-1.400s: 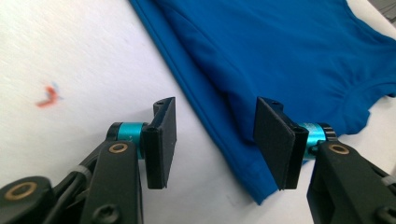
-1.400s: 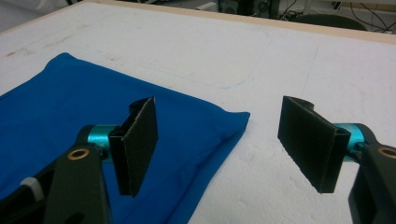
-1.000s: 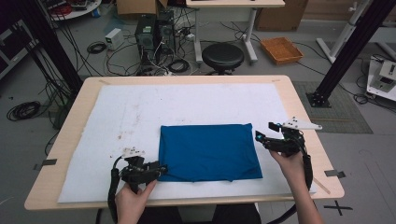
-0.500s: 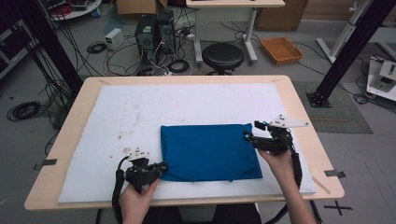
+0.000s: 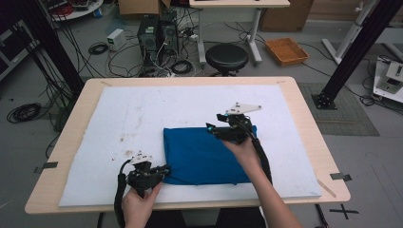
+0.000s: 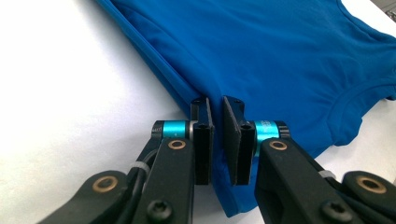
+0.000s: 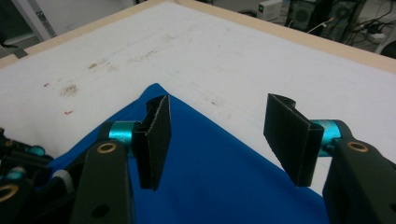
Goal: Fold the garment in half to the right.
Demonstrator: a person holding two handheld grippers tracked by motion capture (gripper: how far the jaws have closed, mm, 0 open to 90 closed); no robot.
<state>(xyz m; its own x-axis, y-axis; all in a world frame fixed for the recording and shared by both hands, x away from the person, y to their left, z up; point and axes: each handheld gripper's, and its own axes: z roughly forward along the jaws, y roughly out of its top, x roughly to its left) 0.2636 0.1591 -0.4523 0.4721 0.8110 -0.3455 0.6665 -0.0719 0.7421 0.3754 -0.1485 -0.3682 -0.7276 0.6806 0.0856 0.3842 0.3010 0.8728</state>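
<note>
A blue shirt [image 5: 199, 156] lies folded into a rectangle on the white mat [image 5: 142, 114]; its neck opening shows in the left gripper view. My left gripper [image 5: 165, 169] is at the shirt's near left corner. In the left gripper view the left gripper [image 6: 216, 105] has its jaws closed to a thin slit over the folded edge of the shirt [image 6: 280, 56]. My right gripper [image 5: 212, 129] hovers over the shirt's far edge. In the right gripper view the right gripper [image 7: 219, 102] stands wide open above the shirt [image 7: 219, 177], pointing at its far corner, with nothing between the jaws.
The mat covers a wooden table [image 5: 304, 109] and carries brown stains [image 5: 127, 153] left of the shirt. On the floor beyond are a black stool [image 5: 228, 57], computer towers [image 5: 154, 35] with cables, and an orange tray [image 5: 286, 50].
My right gripper has moved left from the shirt's right edge to above its far edge near the middle. The left gripper has stayed at the near left corner.
</note>
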